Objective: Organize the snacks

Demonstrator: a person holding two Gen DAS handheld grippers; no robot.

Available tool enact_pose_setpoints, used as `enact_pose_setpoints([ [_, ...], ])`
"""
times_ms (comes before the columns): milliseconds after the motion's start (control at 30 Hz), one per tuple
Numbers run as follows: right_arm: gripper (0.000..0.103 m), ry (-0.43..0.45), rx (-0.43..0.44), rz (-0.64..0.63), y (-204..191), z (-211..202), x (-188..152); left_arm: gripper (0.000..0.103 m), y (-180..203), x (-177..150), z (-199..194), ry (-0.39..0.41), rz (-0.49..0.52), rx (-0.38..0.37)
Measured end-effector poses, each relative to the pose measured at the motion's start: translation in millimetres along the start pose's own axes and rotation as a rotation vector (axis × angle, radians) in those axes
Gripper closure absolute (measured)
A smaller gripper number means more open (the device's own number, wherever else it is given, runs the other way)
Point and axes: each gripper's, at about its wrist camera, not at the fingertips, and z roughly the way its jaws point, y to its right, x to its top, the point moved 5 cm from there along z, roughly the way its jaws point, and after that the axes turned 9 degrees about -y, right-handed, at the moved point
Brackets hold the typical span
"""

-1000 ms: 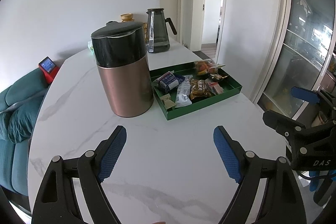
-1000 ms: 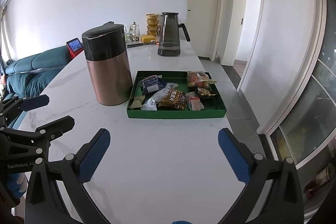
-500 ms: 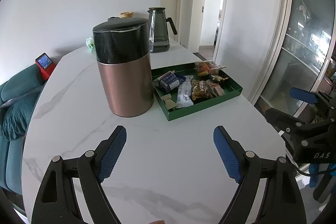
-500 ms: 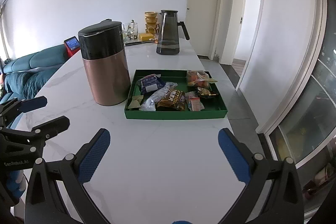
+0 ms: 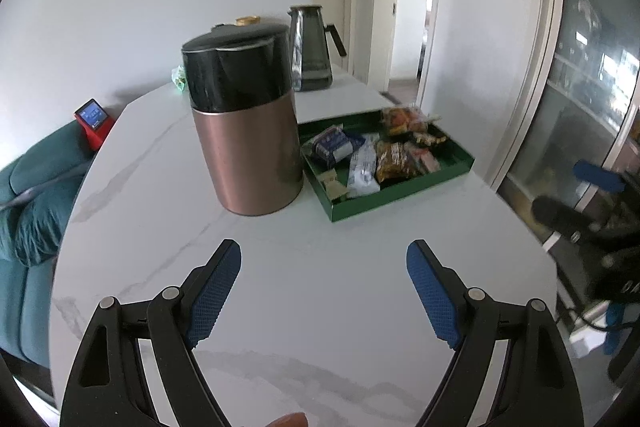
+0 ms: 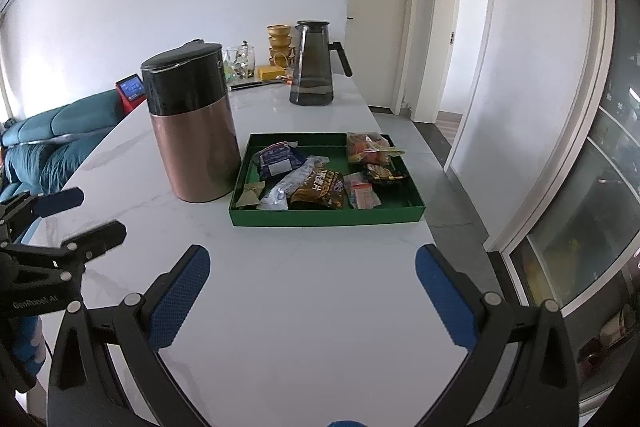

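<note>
A green tray (image 6: 326, 218) sits on the white marble table and holds several snack packets: a blue packet (image 6: 278, 159), a white one (image 6: 292, 183), a brown one (image 6: 320, 189) and an orange-red bag (image 6: 366, 149). The tray also shows in the left wrist view (image 5: 400, 193). My left gripper (image 5: 324, 287) is open and empty over the table, well short of the tray. My right gripper (image 6: 312, 287) is open and empty, in front of the tray's near wall.
A copper and black canister (image 6: 192, 131) stands just left of the tray. A dark glass pitcher (image 6: 314, 67), a glass jar and yellow bowls stand at the far end. A teal sofa (image 6: 48, 143) lies left; a glass door is right.
Both grippers have moved forward and lower toward the tray and canister, which now look larger. Both stay open and empty.
</note>
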Motion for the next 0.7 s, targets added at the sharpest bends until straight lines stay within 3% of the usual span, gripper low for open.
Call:
enact_pose_setpoints([
  [267, 0.0, 0.005, -0.003, 0.034, 13.6, -6.5, -6.3, 0.022, 13.8, 2.0, 3.9, -0.035, 0.033, -0.025],
  [433, 0.0, 0.018, -0.017, 0.061, 25.1, -12.2, -7.4, 0.022, 13.8, 7.8, 2.0, -0.022, 0.032, -0.017],
  [567, 0.0, 0.027, -0.021, 0.089, 32.2, -15.9, -8.5, 0.022, 11.2, 11.9, -0.3, 0.003, 0.025, 0.03],
  [700, 0.0, 0.015, -0.022, 0.115, 35.5, -13.7, -12.8, 0.022, 12.5, 14.9, -0.3, 0.013, 0.043, 0.016],
])
